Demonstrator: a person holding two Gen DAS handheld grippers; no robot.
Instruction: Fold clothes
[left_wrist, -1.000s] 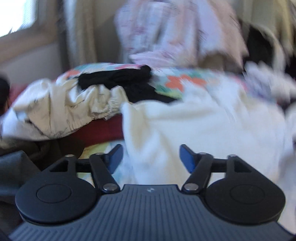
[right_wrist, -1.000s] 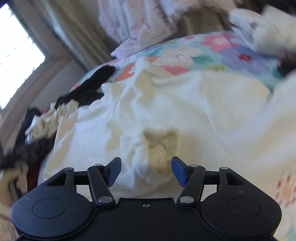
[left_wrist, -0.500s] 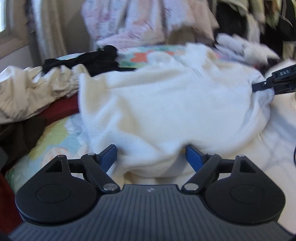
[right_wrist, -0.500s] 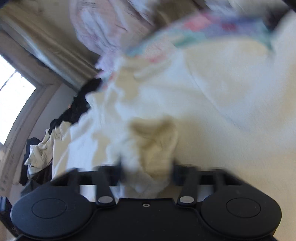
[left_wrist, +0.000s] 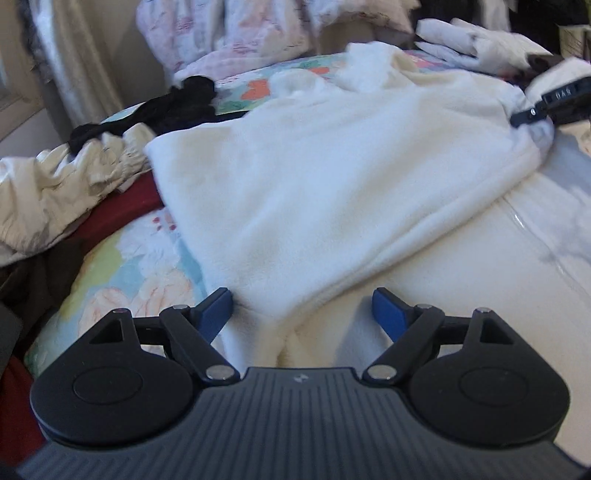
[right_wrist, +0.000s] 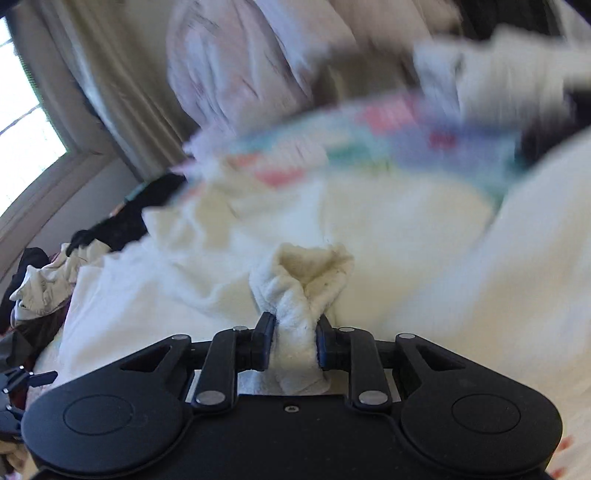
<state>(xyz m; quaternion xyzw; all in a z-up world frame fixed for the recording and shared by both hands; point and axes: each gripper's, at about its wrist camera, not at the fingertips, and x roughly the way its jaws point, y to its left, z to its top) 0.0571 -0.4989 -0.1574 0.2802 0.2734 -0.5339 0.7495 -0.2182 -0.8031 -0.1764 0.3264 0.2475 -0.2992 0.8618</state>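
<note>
White fleece garment (left_wrist: 314, 177) spread on the floral bedspread (left_wrist: 122, 280). Right gripper (right_wrist: 293, 345), at 2 o'clock in the left view, clamps a bunched edge; left gripper (left_wrist: 303, 312) wide apart.

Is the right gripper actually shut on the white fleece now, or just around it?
Shut on it. The right gripper has both pads pressed into a bunched wad of the white fleece, no gap showing.
</note>
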